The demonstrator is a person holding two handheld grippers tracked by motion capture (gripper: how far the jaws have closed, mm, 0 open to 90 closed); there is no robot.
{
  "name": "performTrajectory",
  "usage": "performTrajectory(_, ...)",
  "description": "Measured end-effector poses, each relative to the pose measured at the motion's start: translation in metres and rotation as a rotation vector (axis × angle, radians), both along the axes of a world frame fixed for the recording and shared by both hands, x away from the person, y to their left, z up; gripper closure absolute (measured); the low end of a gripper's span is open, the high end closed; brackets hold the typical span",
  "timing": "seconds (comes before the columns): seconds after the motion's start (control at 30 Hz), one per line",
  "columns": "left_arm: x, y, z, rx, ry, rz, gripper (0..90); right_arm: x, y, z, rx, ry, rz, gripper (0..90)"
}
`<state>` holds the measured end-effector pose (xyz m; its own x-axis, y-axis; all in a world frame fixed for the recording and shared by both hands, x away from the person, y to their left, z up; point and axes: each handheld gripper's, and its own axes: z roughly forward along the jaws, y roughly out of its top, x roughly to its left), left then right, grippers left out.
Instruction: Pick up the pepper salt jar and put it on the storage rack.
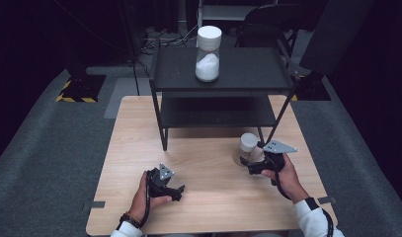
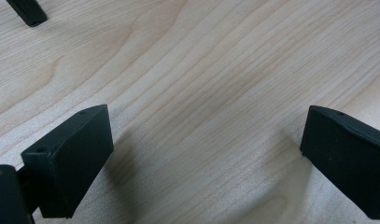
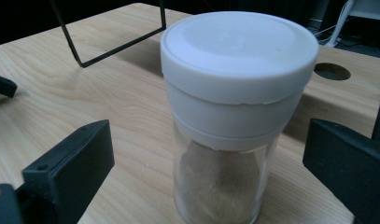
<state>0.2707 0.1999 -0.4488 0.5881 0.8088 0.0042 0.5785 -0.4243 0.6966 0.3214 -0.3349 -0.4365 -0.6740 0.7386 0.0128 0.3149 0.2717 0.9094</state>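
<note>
A clear jar (image 1: 247, 148) with a white lid stands upright on the wooden table (image 1: 208, 197), in front of the shelf's right leg. In the right gripper view, the jar (image 3: 234, 112) holds tan powder and stands between the two black jaws, which are wide apart and not touching it. My right gripper (image 1: 247, 166) (image 3: 208, 172) is open just behind the jar. My left gripper (image 1: 176, 191) (image 2: 206, 154) is open over bare wood near the table's front left, with nothing between its jaws. A taller jar (image 1: 208, 54) of white powder stands on the shelf's top.
A black two-tier shelf (image 1: 253, 74) takes up the table's far half; its thin legs (image 3: 117, 46) reach down to the wood, and one foot (image 2: 26, 11) lies ahead of the left gripper. A round hole (image 3: 331, 71) sits in the tabletop beyond the jar. Grey carpet surrounds the table.
</note>
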Motion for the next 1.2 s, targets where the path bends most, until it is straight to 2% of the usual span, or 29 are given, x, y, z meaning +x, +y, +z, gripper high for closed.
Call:
performTrajectory(0.1,0.0,0.0,0.0,0.0,0.0,0.0,2.1,0.002,0.002,-0.005,0.018,0.0,-0.008,6.6)
performTrajectory(0.27,0.0,0.0,0.0,0.0,0.0,0.0,2.1,0.007,0.002,-0.015,0.082,0.006,-0.022,14.9)
performTrajectory(0.33,0.0,0.0,0.0,0.0,0.0,0.0,2.1,0.008,0.003,-0.017,0.088,0.006,-0.027,15.4)
performTrajectory(0.5,0.0,0.0,0.0,0.0,0.0,0.0,2.1,0.01,0.007,-0.022,0.112,-0.01,-0.047,19.9)
performTrajectory(0.63,0.0,0.0,0.0,0.0,0.0,0.0,2.1,0.008,0.011,-0.028,0.118,-0.045,-0.071,31.4)
performTrajectory(0.73,0.0,0.0,0.0,0.0,0.0,0.0,2.1,0.006,0.013,-0.032,0.116,-0.073,-0.073,32.6)
performTrajectory(0.9,0.0,0.0,0.0,0.0,0.0,0.0,2.0,0.005,0.014,-0.032,0.11,-0.092,-0.082,33.9)
performTrajectory(1.07,0.0,0.0,0.0,0.0,0.0,0.0,2.0,0.004,0.012,-0.03,0.131,-0.069,-0.105,34.1)
performTrajectory(1.2,0.0,0.0,0.0,0.0,0.0,0.0,2.0,-0.003,0.012,-0.03,0.137,-0.08,-0.137,34.1)
